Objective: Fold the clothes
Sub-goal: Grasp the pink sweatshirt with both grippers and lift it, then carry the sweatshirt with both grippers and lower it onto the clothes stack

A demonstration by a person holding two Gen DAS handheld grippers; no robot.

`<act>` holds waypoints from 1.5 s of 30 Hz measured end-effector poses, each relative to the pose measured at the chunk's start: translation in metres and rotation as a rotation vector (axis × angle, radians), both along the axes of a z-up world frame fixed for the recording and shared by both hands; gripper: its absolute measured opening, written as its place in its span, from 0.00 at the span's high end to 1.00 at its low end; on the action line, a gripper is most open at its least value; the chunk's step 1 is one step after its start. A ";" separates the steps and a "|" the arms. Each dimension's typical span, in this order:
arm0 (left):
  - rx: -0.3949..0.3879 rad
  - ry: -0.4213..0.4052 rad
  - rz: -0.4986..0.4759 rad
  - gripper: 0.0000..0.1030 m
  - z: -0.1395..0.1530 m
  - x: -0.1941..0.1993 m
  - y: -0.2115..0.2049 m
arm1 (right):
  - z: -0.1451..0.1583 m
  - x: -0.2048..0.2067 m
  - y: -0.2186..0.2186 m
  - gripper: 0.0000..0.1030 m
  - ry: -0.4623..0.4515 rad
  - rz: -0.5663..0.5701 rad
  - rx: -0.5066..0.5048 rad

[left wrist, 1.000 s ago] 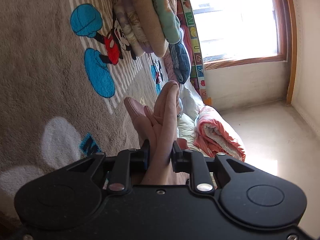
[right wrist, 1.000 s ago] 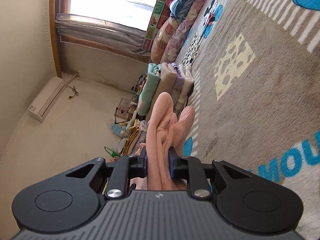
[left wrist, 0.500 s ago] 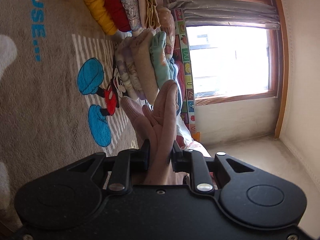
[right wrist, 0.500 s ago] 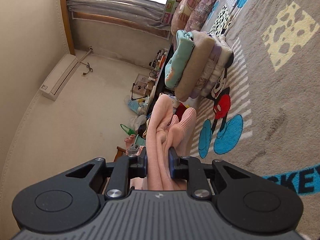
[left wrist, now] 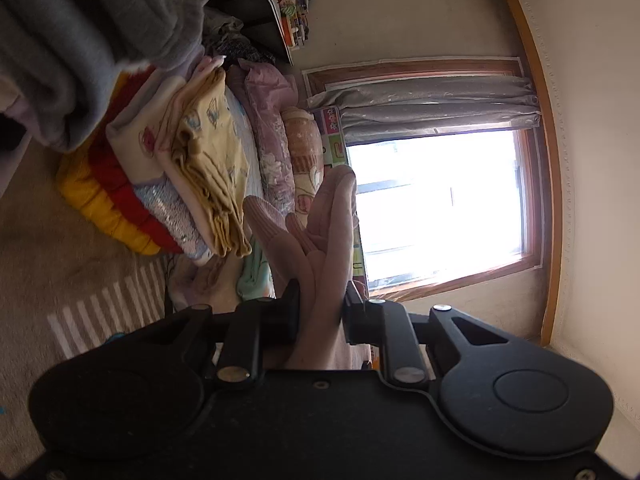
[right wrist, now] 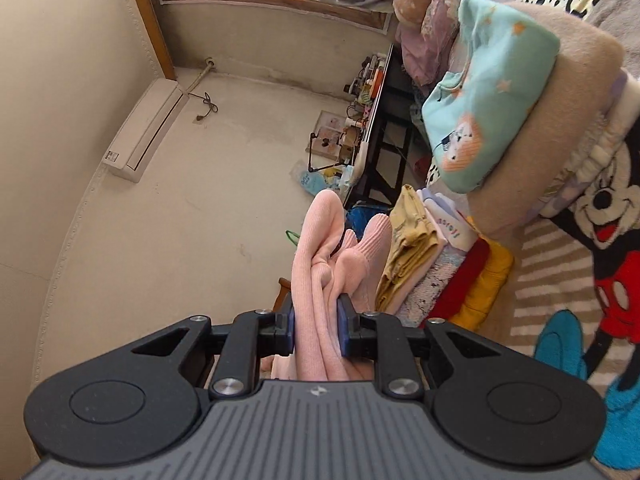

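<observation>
My left gripper (left wrist: 322, 308) is shut on a bunched pink ribbed knit garment (left wrist: 320, 224), which sticks up between its jaws. My right gripper (right wrist: 316, 320) is shut on the same pink garment (right wrist: 320, 256), folds of it bulging past the pads. Both hold it up in the air, above the grey Mickey Mouse carpet (right wrist: 568, 280). A stack of folded clothes with a yellow and red base (left wrist: 120, 204) lies just beyond the left gripper; it also shows in the right wrist view (right wrist: 464, 276). A second stack topped by a teal garment (right wrist: 492, 92) lies further along.
A grey fleece item (left wrist: 80, 40) hangs close at the upper left of the left view. Pillows (left wrist: 276, 128) line the wall under a bright window (left wrist: 436, 208). A black desk (right wrist: 384, 128) with clutter stands by the wall. An air-conditioning unit (right wrist: 140, 136) is on the wall.
Both grippers have risen and swung with the pink garment still held; the views have moved from the carpet towards the yellow-and-red stack, the desk and the wall.
</observation>
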State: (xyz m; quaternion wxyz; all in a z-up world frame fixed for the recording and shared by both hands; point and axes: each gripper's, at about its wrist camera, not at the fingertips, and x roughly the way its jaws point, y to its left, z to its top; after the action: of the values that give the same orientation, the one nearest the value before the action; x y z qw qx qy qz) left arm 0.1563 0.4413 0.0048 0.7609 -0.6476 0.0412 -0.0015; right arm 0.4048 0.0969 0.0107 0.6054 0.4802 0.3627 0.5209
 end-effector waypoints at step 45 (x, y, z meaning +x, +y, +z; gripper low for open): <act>0.968 0.491 0.241 0.46 0.032 0.120 0.021 | 0.045 0.061 0.190 0.48 -0.587 -0.068 -0.391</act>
State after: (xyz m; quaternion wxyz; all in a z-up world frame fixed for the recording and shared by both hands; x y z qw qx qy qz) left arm 0.2763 0.4628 0.0371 0.9344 -0.2055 0.1388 0.2555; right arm 0.4657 0.2869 0.0557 0.7814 0.1965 0.2500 0.5370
